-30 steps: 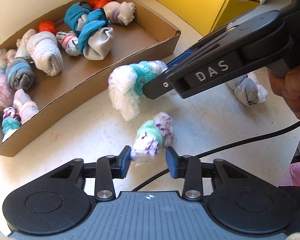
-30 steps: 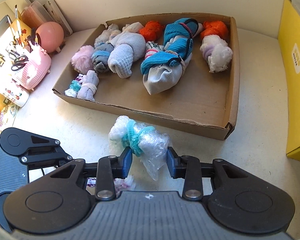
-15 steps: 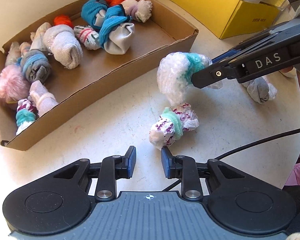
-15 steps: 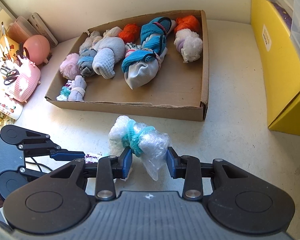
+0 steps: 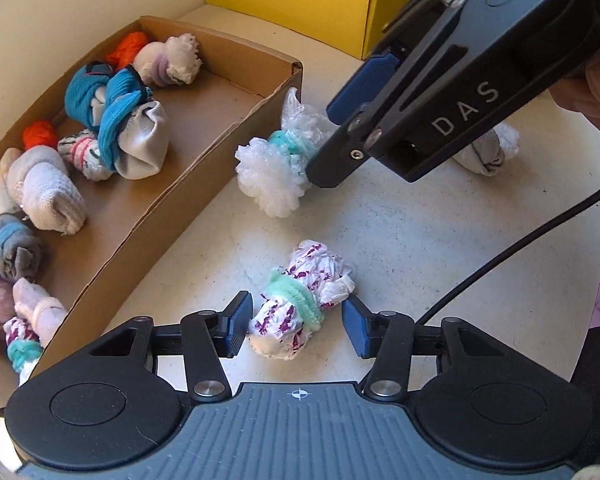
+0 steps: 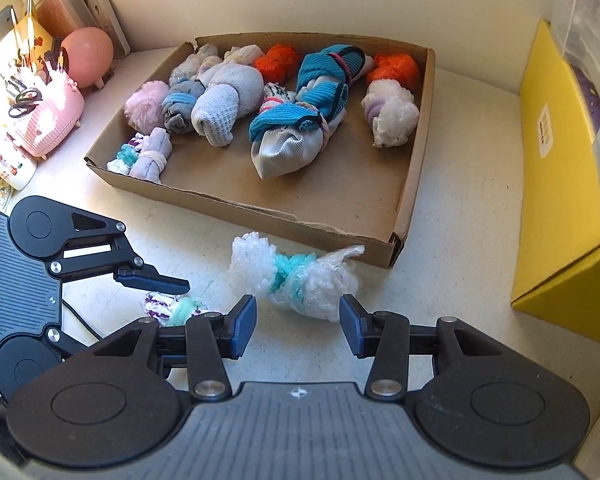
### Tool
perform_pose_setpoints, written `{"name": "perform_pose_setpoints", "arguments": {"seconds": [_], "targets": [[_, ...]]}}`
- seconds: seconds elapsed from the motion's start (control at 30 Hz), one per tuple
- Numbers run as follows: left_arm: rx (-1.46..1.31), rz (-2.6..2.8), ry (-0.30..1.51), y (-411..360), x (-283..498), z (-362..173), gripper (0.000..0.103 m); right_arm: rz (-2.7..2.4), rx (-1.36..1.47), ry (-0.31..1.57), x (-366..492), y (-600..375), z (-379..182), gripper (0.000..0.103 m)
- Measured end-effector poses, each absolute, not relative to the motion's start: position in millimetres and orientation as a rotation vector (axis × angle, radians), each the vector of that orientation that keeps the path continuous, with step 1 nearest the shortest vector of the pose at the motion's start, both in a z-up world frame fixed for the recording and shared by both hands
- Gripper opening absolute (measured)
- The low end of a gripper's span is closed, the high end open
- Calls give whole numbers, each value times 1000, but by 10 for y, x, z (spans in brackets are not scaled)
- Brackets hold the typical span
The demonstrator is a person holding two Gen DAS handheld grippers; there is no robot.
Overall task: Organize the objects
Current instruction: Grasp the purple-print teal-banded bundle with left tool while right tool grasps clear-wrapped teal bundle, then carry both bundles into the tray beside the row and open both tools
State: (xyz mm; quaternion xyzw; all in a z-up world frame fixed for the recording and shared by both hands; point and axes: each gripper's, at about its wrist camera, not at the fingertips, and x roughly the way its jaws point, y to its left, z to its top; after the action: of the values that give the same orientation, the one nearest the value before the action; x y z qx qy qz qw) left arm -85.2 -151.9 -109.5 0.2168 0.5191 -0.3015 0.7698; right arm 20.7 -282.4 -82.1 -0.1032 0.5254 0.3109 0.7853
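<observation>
1. The white bundle (image 6: pixel 292 278), crinkly plastic cinched by a teal band, lay on the table (image 6: pixel 460 220) just outside the cardboard tray (image 6: pixel 414 168), near its front corner.
2. It looked light, soft and easily crushed, its film probably slippery; the banded waist seemed the firmest place to grip.
3. The right gripper (image 6: pixel 298 326) was opening, its pads clear of the white bundle, which lay just ahead of them and was let go.
4. The purple-speckled bundle (image 5: pixel 300 300), also banded at its middle, lay on the table between the pads of the left gripper (image 5: pixel 296 326), which was opening without pressing it.
5. The tray held many rolled socks (image 6: pixel 220 108); a yellow box (image 6: pixel 560 184) stood to the right.
</observation>
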Motion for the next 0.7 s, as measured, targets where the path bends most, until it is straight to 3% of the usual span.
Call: {"name": "perform_pose_setpoints", "arguments": {"seconds": [0.07,0.13,0.23,0.47,0.7], "targets": [[476,-663,1126,-1535,-850,-1108,56,687,-267,1110,239,-2760,-857,44],[462,-665,1135,-1523,-844,-1100,45,717,-330,1081,232,-2681,-853,46],[449,-653,1141,-1491,-849,-1096,37,760,-478,1003,142,-2541,-835,49],[362,-588,1187,-1296,-811,-1083,35,893,-711,929,-14,-2392,-890,48],[253,-490,1224,-1053,-780,-1081,35,925,-698,1008,39,-2312,-1042,34]]}}
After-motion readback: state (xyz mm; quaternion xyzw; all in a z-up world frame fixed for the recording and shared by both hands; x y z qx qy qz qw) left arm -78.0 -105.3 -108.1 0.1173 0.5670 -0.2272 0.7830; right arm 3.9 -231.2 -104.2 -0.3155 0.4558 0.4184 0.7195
